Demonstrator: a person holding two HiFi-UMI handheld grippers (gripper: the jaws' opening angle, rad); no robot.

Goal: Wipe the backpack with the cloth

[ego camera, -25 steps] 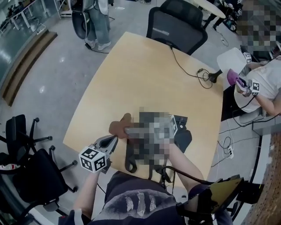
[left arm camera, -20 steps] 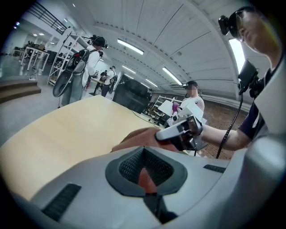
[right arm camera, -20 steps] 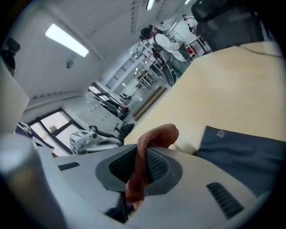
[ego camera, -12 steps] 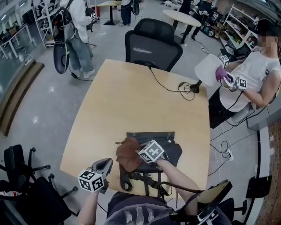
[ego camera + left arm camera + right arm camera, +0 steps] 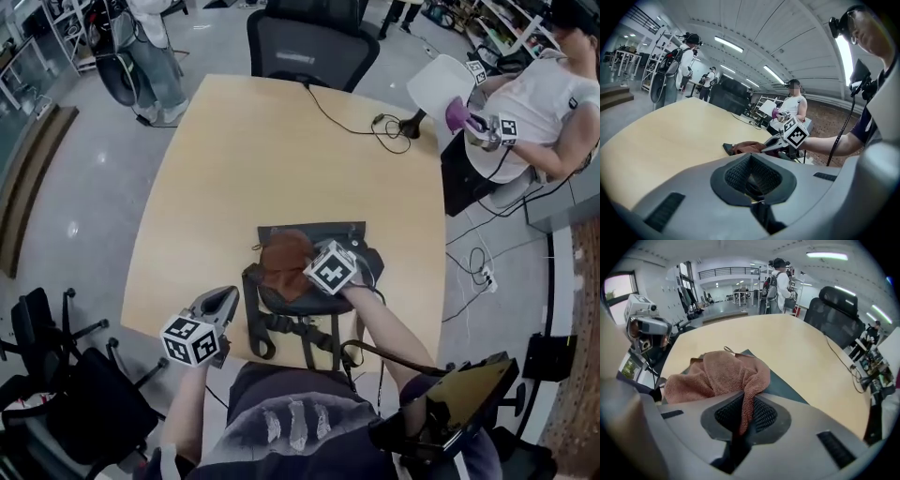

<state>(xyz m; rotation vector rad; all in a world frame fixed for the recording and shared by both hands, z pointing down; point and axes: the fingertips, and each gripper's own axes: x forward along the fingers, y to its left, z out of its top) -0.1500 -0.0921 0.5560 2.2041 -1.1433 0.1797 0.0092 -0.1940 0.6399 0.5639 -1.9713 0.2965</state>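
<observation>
Pale wood table [image 5: 281, 150] under both claws, spreading far ahead of them. Black office chair [image 5: 309, 42] at the far edge, well beyond the right claw [image 5: 305, 274]. Seated person in a white shirt [image 5: 548, 103] off past the table, far to the right of that claw, with marker-cubed grippers of their own in hand. Dark backpack [image 5: 323, 234] flat on the table directly beneath the right claw, close to the near edge. Straps [image 5: 281, 328] trailing back toward the body, just to the right of the left claw [image 5: 225, 295]. Rust-brown terry cloth [image 5: 284, 262] heaped on the upper part of the backpack, immediately ahead of the right claw and touching it. Right claw clamped on one fold of that cloth. In the right gripper view, a narrow strip of terry pinched between the ribbed pads, with the rest bunched on the dark fabric just beyond the jaws. Left claw off the backpack, hovering over the near left part of the table, apart from both cloth and bag, with the right claw ahead and to its right. In the left gripper view, jaws drawn together with nothing between the pads. Thin black cable [image 5: 361, 117] snaking over the tabletop well ahead of the right claw, running from near the chair toward the table's far right corner.
</observation>
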